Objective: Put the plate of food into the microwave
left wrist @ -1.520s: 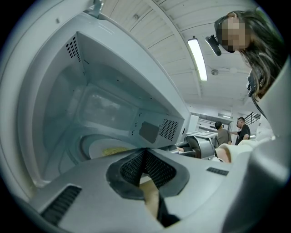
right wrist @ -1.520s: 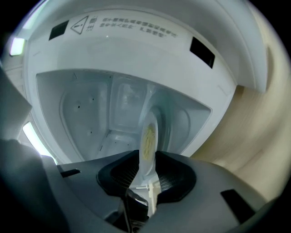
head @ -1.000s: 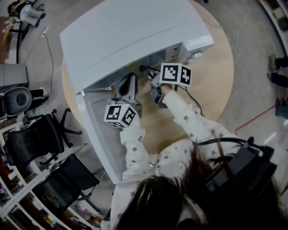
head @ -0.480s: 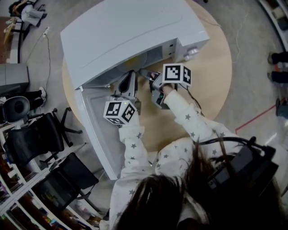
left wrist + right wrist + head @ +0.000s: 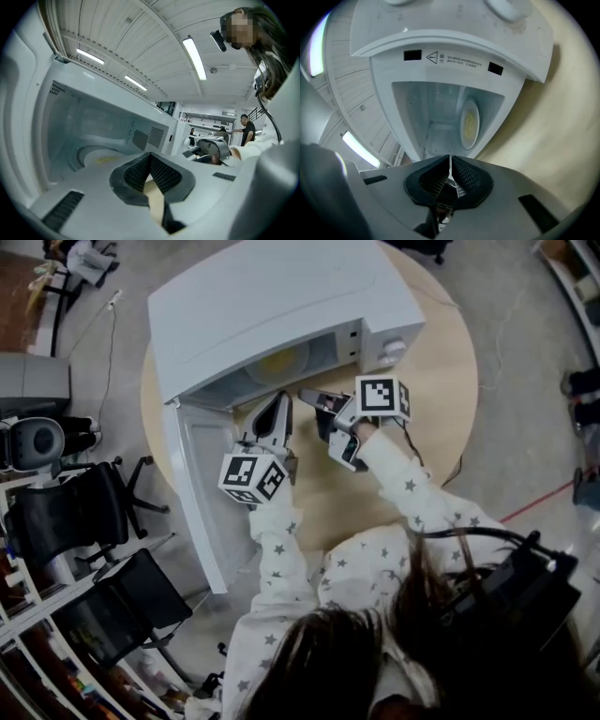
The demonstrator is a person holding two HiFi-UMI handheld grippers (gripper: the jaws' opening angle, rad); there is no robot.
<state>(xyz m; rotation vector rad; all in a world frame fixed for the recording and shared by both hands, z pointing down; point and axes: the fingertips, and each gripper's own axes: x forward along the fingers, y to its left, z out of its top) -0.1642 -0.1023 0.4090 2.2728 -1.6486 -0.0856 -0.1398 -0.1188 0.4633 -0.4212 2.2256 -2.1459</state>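
Already the round white plate with yellow food [image 5: 278, 362] lies inside the white box-shaped microwave [image 5: 281, 306], on the floor of its cavity, apart from both grippers. The microwave stands on a round table of light wood [image 5: 441, 381], and its white door [image 5: 192, 493] hangs wide open toward the person's left side. The left gripper [image 5: 278, 409] is in front of the open cavity, just above the inner side of the door; in the left gripper view its jaws [image 5: 150, 157] are pressed together at the tips and they pinch nothing, only the wood of the table shows in the wedge behind them. The right gripper [image 5: 314, 397] is just beside it, also before the opening, near the two round white knobs [image 5: 392, 350] of the control panel. In the right gripper view its jaws [image 5: 450, 161] are closing, only a thin slit is left between them, and no thing is in this slit; the plate [image 5: 469, 123] shows beyond them, deep in the cavity. Both arms wear white sleeves with small grey stars [image 5: 281, 540]. Black office chairs [image 5: 75, 521] stand on the grey floor to the left of the table
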